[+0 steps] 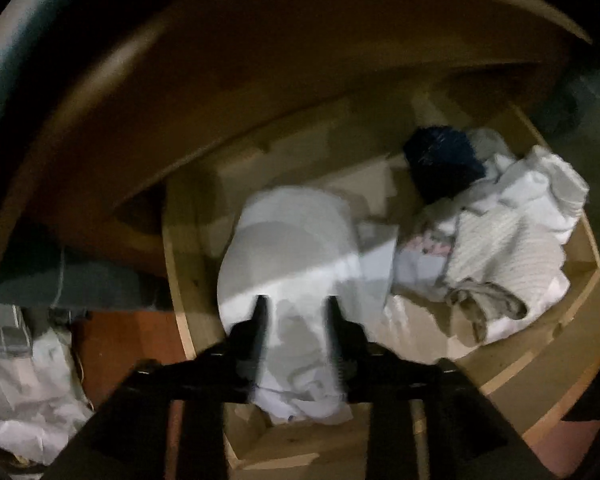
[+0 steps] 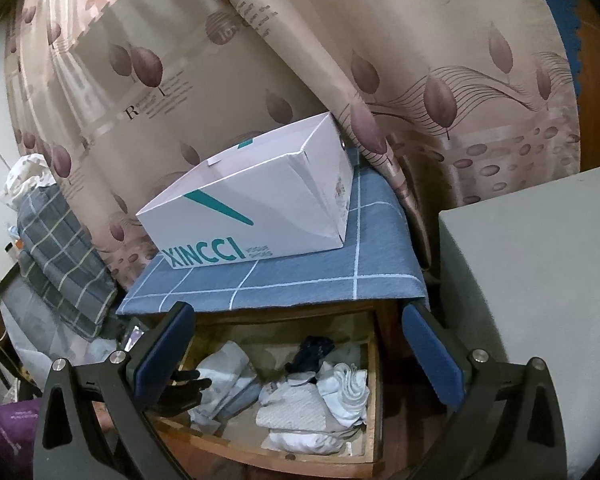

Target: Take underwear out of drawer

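- left tongs (image 1: 296,304) are down inside the open light-wood drawer (image 1: 180,280), black fingers (image 1: 258,320) parted and straddling the pale white folded underwear (image 1: 296,236), not clamped on it as far as the blurred left wrist view shows.
- that garment sits at the left end of the drawer, directly ahead of and under the left tongs, its long axis running away from them toward the drawer's back; looks like closing is all that's left before a lift.
- further right in the drawer, a dark navy bundle (image 1: 440,160) and a heap of white knitted cloths (image 1: 508,232), apart from the target.
- right tongs (image 2: 300,340) hang well above and outside the drawer, blue pads (image 2: 164,352) spread wide, holding nothing.
- from up there the left tongs' dark tip meets the garment's left side; left is clearly nearer.
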`<action>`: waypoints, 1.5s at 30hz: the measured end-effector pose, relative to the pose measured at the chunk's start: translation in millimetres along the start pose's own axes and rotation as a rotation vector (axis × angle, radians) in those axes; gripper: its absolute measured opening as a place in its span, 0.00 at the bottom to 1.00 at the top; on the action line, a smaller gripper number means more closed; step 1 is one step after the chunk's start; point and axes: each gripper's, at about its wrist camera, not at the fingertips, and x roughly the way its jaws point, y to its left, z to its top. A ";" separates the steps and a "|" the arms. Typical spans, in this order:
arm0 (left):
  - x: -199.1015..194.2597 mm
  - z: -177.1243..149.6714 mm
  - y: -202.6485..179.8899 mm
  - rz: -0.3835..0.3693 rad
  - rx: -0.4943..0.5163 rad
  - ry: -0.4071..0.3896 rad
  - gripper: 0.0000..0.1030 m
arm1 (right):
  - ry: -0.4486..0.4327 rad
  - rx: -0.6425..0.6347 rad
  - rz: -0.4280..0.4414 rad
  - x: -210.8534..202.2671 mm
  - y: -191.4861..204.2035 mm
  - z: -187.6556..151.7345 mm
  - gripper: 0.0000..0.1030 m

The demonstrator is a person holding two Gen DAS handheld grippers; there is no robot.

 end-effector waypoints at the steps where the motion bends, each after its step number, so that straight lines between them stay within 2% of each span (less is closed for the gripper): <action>1: -1.9 -1.0 -2.8 0.017 0.011 -0.016 0.53 | 0.002 -0.001 0.002 0.4 0.4 -0.2 1.00; 2: -3.0 -0.9 -4.9 0.029 0.021 -0.025 0.53 | 0.005 -0.003 0.003 0.9 0.9 -0.3 1.00; 6: 3.9 1.6 -17.1 -0.008 0.077 0.002 0.53 | 0.015 -0.015 0.005 2.1 3.9 -1.1 1.00; 9: 19.8 2.4 -24.9 0.077 0.149 0.042 0.54 | 0.023 -0.022 0.011 3.0 5.7 -1.5 1.00; 12: 29.8 5.9 -29.0 0.039 0.153 0.086 0.54 | 0.028 -0.025 0.015 3.6 6.4 -1.9 1.00; 14: 25.4 5.3 -35.9 0.018 0.180 0.075 0.54 | 0.034 -0.026 0.020 5.2 6.5 -1.6 1.00; 16: 25.6 4.9 -46.2 0.089 0.244 0.048 0.54 | 0.041 -0.030 0.024 6.8 7.6 -2.0 1.00; 18: 33.2 3.5 -54.7 0.116 0.285 0.071 0.54 | 0.046 -0.036 0.027 7.5 8.9 -2.7 1.00; 21: 37.3 7.2 -50.4 0.105 0.276 0.093 0.54 | 0.052 -0.043 0.031 7.8 10.6 -3.2 1.00; 24: 48.4 13.7 -35.0 0.107 0.235 0.133 0.60 | 0.057 -0.041 0.035 8.7 10.4 -3.6 1.00; 25: 49.9 16.5 -30.3 0.084 0.221 0.140 0.61 | 0.059 -0.042 0.036 9.0 10.7 -3.7 1.00; 29: 50.3 16.1 -25.3 0.112 0.249 0.123 0.62 | 0.066 -0.049 0.037 9.9 11.9 -4.2 1.00; 33: 49.9 11.2 -12.0 0.056 0.210 0.092 0.61 | 0.072 -0.051 0.040 10.8 12.6 -4.5 1.00; 36: 48.7 8.9 1.1 0.005 0.156 0.089 0.46 | 0.072 -0.050 0.042 10.6 12.4 -4.6 1.00; 37: 47.0 7.7 1.8 0.024 0.161 0.075 0.28 | 0.072 -0.049 0.043 10.6 12.3 -4.5 1.00; 38: 48.5 8.2 -0.3 0.052 0.174 0.072 0.02 | 0.072 -0.048 0.043 10.7 12.4 -4.5 1.00; 40: 47.3 5.3 0.6 0.035 0.160 0.082 0.04 | 0.073 -0.047 0.043 10.9 12.5 -4.7 1.00; 43: 28.7 0.7 -4.1 0.018 0.166 0.017 0.03 | 0.073 -0.048 0.044 10.8 12.2 -4.4 1.00; 45: 15.8 0.6 -7.9 -0.025 0.133 -0.006 0.03 | 0.073 -0.046 0.044 10.8 11.9 -4.3 1.00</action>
